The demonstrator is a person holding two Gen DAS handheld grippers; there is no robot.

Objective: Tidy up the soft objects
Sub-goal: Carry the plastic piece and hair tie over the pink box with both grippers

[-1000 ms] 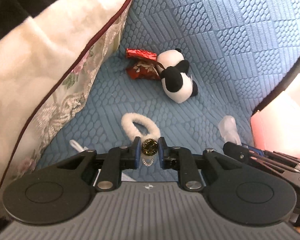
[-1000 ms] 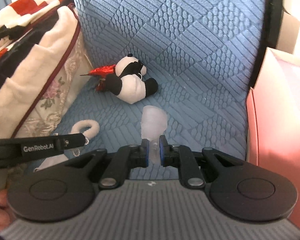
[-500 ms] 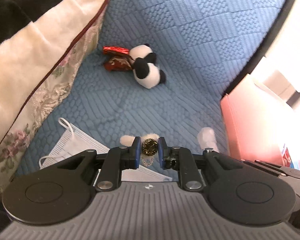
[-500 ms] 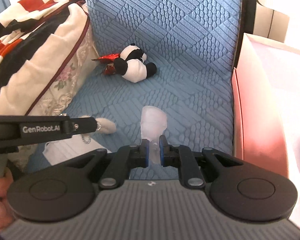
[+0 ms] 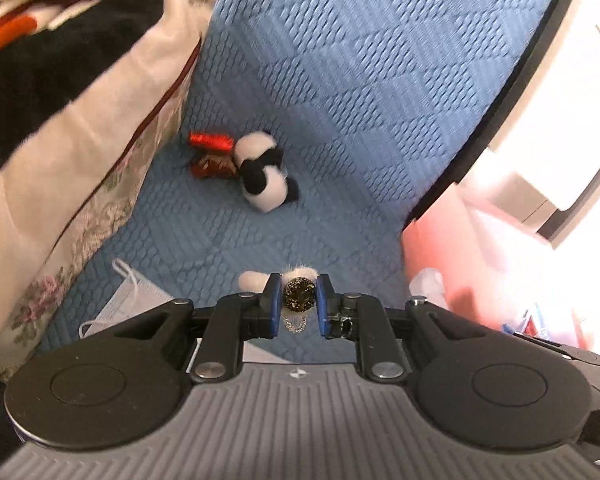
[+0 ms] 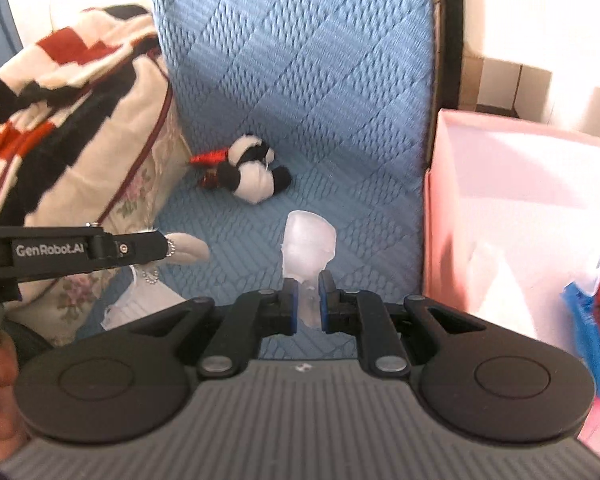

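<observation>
i'm over a blue quilted seat cushion (image 5: 340, 112), embossed in squares, its back rising behind. a cream floral pillow (image 5: 80, 184) walls the left edge; a pink open box (image 6: 500, 200) stands at the right edge. open cushion lies between. a black-and-white plush panda (image 6: 252, 178) lies near the pillow. my left gripper (image 5: 299, 300) pinches a white fluffy charm's glittery ball (image 5: 299, 299); my right gripper (image 6: 309, 304) clamps a translucent soft lump (image 6: 308, 244).

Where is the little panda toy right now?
In both wrist views the panda toy lies on the blue quilted seat, beside a red packet near the floral cushion, beyond both grippers.
</observation>
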